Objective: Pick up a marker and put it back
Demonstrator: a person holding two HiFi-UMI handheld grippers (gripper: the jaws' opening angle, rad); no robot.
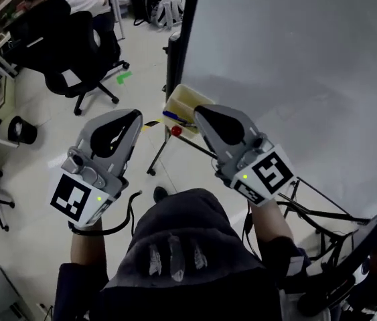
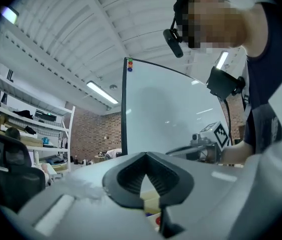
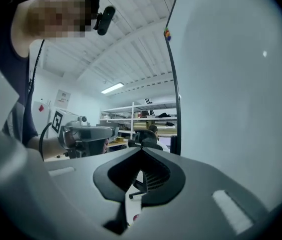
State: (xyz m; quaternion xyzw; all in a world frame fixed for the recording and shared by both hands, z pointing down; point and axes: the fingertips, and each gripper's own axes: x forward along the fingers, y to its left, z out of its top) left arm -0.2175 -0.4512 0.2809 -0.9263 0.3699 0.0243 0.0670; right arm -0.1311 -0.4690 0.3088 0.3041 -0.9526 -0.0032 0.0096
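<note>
I find left gripper and right gripper closed, empty; slim blue marker lies left-to-right in yellow plastic tray.

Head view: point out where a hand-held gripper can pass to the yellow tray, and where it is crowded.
Free: the bare floor between the office chair and the whiteboard edge, leading to the yellow tray. The tray's upper half looks bare. Crowded: its near end, with a blue marker and a red piece, and the stand struts lower right.

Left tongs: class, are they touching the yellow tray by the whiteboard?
Apart. The head view shows floor between the left tongs and the yellow tray.
</note>
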